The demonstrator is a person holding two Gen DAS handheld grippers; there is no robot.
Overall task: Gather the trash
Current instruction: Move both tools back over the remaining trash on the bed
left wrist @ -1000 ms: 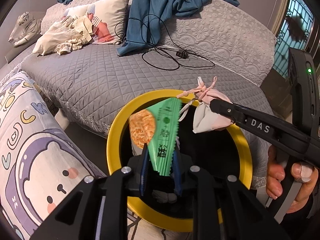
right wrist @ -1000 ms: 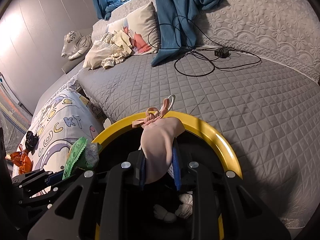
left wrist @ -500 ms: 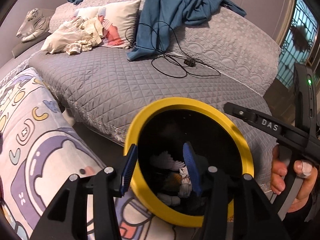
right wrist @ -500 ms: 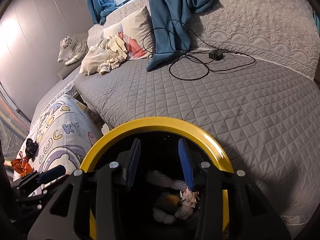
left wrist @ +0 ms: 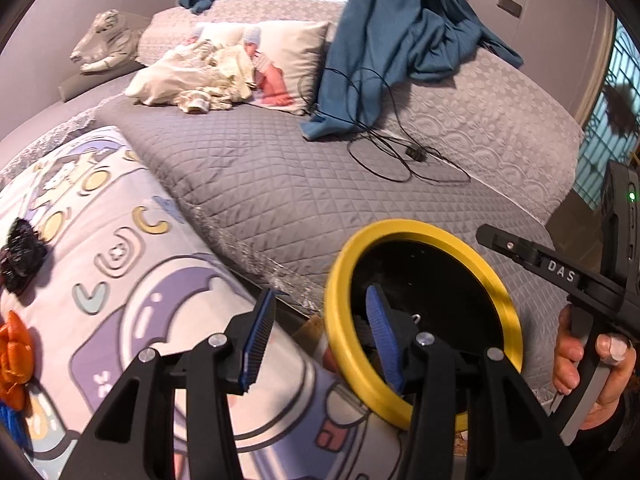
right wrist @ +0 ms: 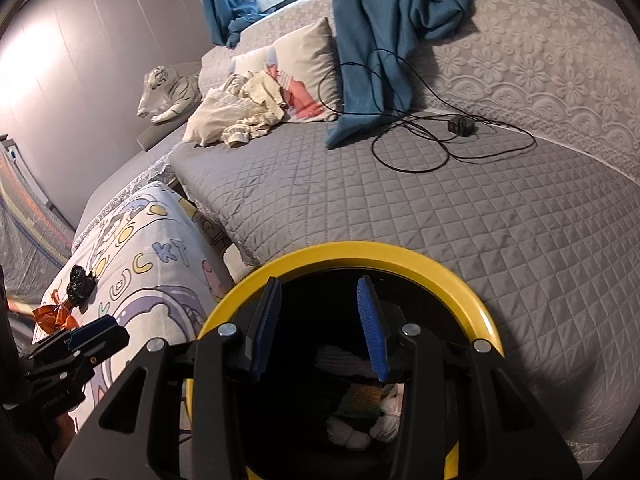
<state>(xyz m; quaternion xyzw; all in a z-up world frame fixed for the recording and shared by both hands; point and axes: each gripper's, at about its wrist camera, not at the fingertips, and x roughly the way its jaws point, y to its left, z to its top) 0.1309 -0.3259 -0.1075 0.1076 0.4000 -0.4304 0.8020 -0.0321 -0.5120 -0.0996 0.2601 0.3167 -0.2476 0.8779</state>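
A bin with a yellow rim (right wrist: 360, 250) and a black inside stands against the grey bed; crumpled white trash (right wrist: 348, 436) and a green wrapper (right wrist: 360, 396) lie at its bottom. My right gripper (right wrist: 318, 332) hangs open over the bin mouth, nothing between its blue pads. My left gripper (left wrist: 320, 340) is open and empty too, straddling the bin's left rim (left wrist: 340, 280) and the cartoon-print blanket (left wrist: 140, 280). On that blanket lie a black crumpled piece (left wrist: 20, 252) and an orange wrapper (left wrist: 12, 356). A hand (left wrist: 580, 364) holds the right gripper at the far right.
The grey quilted bed (right wrist: 400, 200) carries a black cable with a charger (right wrist: 462, 125), a hanging blue cloth (right wrist: 372, 40), a pillow with a heap of pale clothes (right wrist: 236, 116) and a tiger plush (right wrist: 172, 92). A purple-grey wall closes the left side.
The green wrapper has left my left gripper and the pink cloth piece my right; both dropped into the bin. Both jaws opened. The left gripper swung left toward the cartoon blanket.
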